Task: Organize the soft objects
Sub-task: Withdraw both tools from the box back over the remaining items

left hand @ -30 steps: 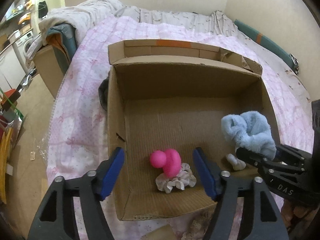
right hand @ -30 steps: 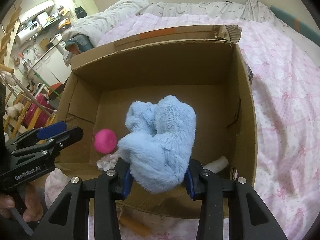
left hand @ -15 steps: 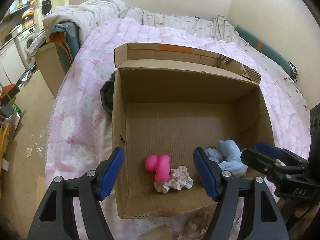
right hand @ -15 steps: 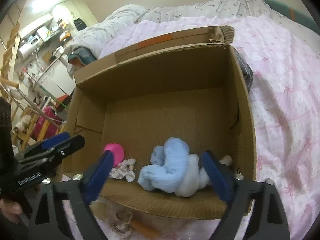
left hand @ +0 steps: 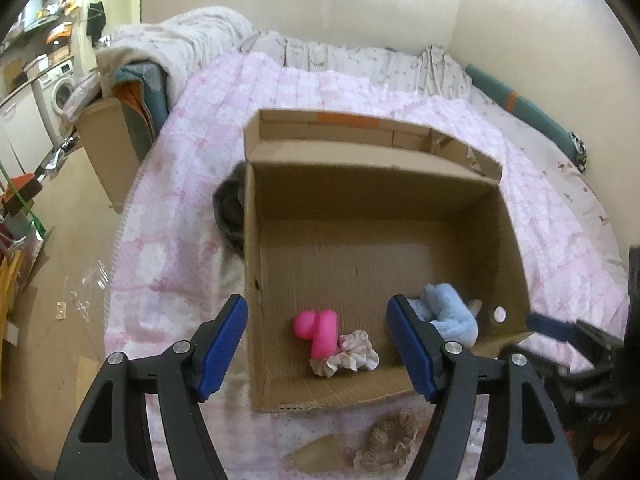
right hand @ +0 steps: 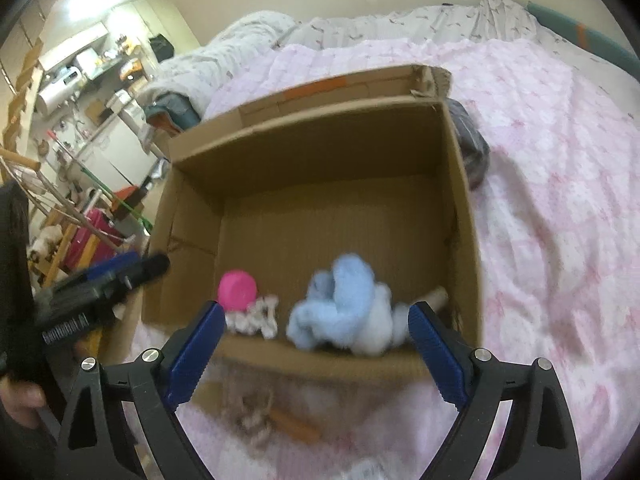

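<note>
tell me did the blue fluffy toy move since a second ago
Yes. The blue fluffy toy dropped from the right gripper, whose jaws have just been opening, and now lies on the cardboard box floor by the near wall.

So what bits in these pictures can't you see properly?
- Small white thing, left wrist view: mostly hidden behind the fluffy light blue cloth.
- Dark grey bundle, left wrist view: half hidden by the brown cardboard box wall.
- Beige frilly item, right wrist view: blurred.

Left gripper (left hand: 317, 350): black plastic frame with triangular cut-outs, ribbed blue fingers (left hand: 222, 346), round silver screws at the pivots. Right gripper (right hand: 314, 354): same make, black and blue; white lettering on the black body, blurred. Dark sleeve at left.
</note>
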Demonstrator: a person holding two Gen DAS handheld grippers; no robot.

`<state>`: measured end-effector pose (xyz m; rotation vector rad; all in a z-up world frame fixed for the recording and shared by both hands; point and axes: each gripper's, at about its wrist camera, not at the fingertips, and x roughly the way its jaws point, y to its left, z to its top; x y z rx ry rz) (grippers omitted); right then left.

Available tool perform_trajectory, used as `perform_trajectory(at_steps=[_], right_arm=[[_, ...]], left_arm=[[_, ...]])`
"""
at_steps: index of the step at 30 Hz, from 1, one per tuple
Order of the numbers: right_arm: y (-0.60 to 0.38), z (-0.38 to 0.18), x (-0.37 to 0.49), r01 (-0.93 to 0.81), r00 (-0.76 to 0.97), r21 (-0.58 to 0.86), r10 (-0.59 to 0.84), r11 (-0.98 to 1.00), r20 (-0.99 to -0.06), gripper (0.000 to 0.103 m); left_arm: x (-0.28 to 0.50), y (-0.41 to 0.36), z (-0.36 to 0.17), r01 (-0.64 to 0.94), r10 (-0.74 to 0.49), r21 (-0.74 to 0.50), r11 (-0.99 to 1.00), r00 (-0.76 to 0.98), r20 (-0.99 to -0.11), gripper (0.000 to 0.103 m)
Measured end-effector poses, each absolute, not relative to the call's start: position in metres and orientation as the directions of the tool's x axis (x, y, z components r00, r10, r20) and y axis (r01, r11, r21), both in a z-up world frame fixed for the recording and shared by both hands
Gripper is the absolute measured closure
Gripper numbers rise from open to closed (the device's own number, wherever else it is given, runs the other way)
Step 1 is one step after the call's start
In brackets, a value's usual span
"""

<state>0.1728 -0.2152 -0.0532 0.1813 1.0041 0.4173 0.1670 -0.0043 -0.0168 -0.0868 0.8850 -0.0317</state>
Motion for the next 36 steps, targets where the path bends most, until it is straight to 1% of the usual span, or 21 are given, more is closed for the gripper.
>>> perform_trajectory(at_steps=[3, 8, 15, 21, 25, 30, 33, 36], right_arm=[[-0.218, -0.046, 0.156, -0.263, 0.475, 0.303, 0.397, 0.916, -0.785, 0.004], [-0.225, -0.040, 0.132, -0.238, 0.510, 0.299, 0.381, 0.924, -0.771, 0.004], [-0.228, -0.038, 0.117, -0.215, 0.529, 0.323, 0.388, 0.922, -0.755, 0.004], [-0.232, -0.043, 0.107, -0.184, 0.523, 0.334, 0.380, 0.925, -0.763, 0.004], [-0.235, -0.047, 0.102, -0.187, 0.510, 0.307, 0.359, 0.933, -0.782, 0.004], [-0.255, -0.052, 0.100, -0.126, 0.499, 0.335, 0.352, 0.934, -0.792, 0.004], [-0.262, -0.056, 0.104, -0.077, 0.496, 0.360, 0.349, 0.930, -0.795, 0.004], [-0.260, -0.061, 0.109, -0.056, 0.485, 0.367, 0.346, 0.929, -0.803, 0.004]], left_arm=[[0.151, 0.004, -0.009, -0.023, -0.048, -0.084, 0.996, 0.662, -0.748, 0.032], [0.126, 0.019, -0.010, -0.052, -0.020, -0.069, 0.996, 0.643, -0.766, 0.032], [0.100, 0.038, -0.017, -0.122, -0.032, -0.132, 0.984, 0.604, -0.797, 0.032], [0.084, 0.038, -0.024, -0.129, 0.003, -0.090, 0.988, 0.584, -0.812, 0.032], [0.082, 0.042, -0.031, -0.145, 0.020, -0.076, 0.987, 0.565, -0.825, 0.032], [0.085, 0.055, -0.044, -0.216, 0.042, -0.082, 0.973, 0.515, -0.856, 0.032], [0.089, 0.060, -0.056, -0.252, 0.014, -0.116, 0.961, 0.462, -0.887, 0.032], [0.094, 0.054, -0.069, -0.230, -0.044, -0.151, 0.962, 0.412, -0.910, 0.032]])
